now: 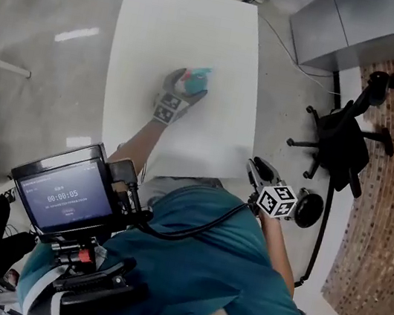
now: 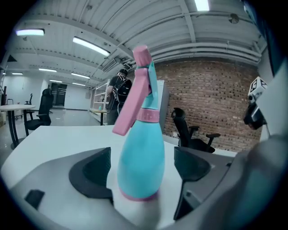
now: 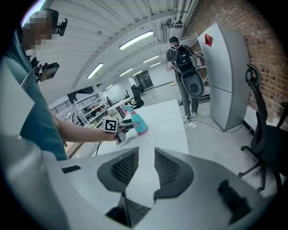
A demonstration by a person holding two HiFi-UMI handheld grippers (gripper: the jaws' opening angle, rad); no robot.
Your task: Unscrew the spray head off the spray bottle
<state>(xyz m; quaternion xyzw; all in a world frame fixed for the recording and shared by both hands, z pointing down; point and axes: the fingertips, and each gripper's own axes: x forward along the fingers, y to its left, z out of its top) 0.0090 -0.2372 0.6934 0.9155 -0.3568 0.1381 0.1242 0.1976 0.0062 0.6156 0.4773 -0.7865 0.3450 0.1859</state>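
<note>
Left gripper (image 1: 191,90) is out over the white table (image 1: 205,26), jaws spread wide with the teal spray bottle (image 2: 141,157) standing upright between them. There's a gap on both sides, so the pads aren't squeezing it. The pink spray head (image 2: 137,85) sits on top of the bottle. Right gripper (image 3: 145,157) hangs just off the table's near right corner, jaws a little apart, nothing in them. A black office chair (image 1: 343,141) is further right.

Open-plan office or lab, white table (image 1: 205,26), swivel chair (image 1: 344,137), brick wall (image 2: 216,99) (shelving (image 3: 90,108) beyond)
</note>
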